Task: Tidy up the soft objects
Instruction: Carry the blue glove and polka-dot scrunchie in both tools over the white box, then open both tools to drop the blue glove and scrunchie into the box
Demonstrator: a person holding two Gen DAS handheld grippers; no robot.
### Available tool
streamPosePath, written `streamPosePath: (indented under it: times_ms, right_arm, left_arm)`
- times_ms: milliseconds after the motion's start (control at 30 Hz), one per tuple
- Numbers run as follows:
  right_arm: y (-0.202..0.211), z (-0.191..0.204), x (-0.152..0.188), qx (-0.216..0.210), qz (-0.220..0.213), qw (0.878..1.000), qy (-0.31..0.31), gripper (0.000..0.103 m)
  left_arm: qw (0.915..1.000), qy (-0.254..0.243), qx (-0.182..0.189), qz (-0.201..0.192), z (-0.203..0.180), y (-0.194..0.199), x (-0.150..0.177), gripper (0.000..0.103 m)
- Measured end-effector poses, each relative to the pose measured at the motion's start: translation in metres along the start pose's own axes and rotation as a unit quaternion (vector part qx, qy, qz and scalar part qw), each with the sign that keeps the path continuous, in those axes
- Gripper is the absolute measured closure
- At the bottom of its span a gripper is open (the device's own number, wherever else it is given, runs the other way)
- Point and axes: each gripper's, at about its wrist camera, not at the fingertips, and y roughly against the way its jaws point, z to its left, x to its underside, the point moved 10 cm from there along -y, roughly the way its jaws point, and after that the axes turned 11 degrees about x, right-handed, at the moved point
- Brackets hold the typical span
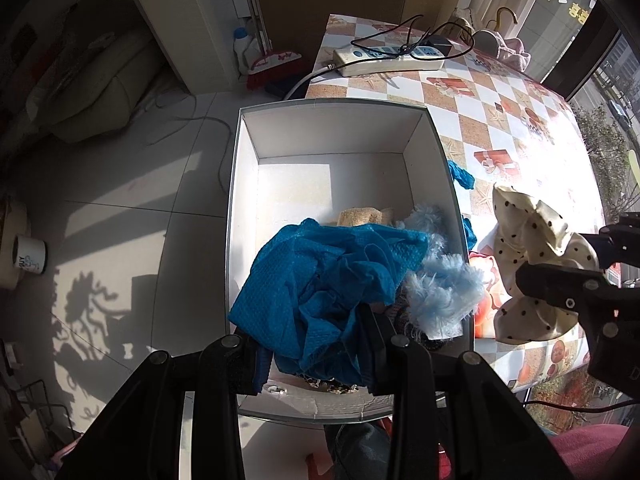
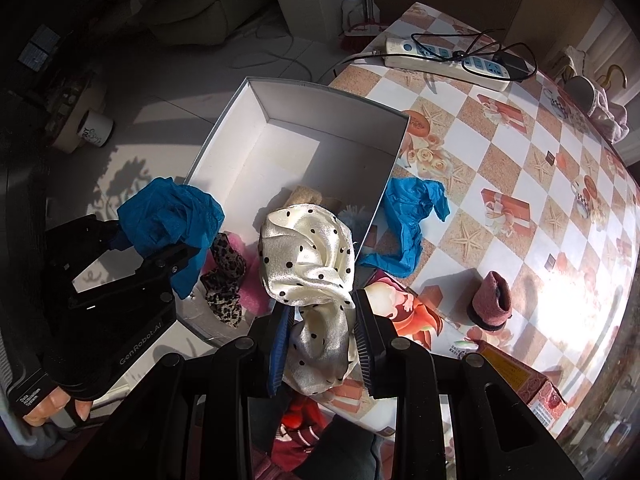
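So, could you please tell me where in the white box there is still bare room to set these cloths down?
The far half of the white box is bare floor, bordered by its back and side walls. The near end is crowded: leopard-print piece, pink fluff, tan item, pale blue fluff. The table beyond the loose blue cloth is also free.

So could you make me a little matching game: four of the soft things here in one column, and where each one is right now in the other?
Things:
1. Polka-dot cloth
2. Blue waffle cloth
3. Pink sock
4. Leopard-print scrunchie

Places:
A. Lying inside the white box
B. Held in the right gripper, its fingers closed on it
C. Sitting alone on the checked tablecloth
D. Held in the left gripper, over the box

Pairs: 1-B, 2-D, 3-C, 4-A
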Motion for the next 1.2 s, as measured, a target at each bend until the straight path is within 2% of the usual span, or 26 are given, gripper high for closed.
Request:
streamPosePath:
  times_ms: [700, 1200]
  right_arm:
    - [-0.01, 0.016, -0.031, -0.006, 0.005, 1.0, 0.009, 0.071]
    - [-0.042, 0.011, -0.055, -0.016, 0.03, 0.999, -0.025, 0.071]
  left_arm:
    - [0.9997, 0.022, -0.002, 0.008, 0.015, -0.014, -0.006, 0.065]
    - [0.9993, 0.032, -0.018, 0.006, 0.03, -0.032, -0.039, 0.065]
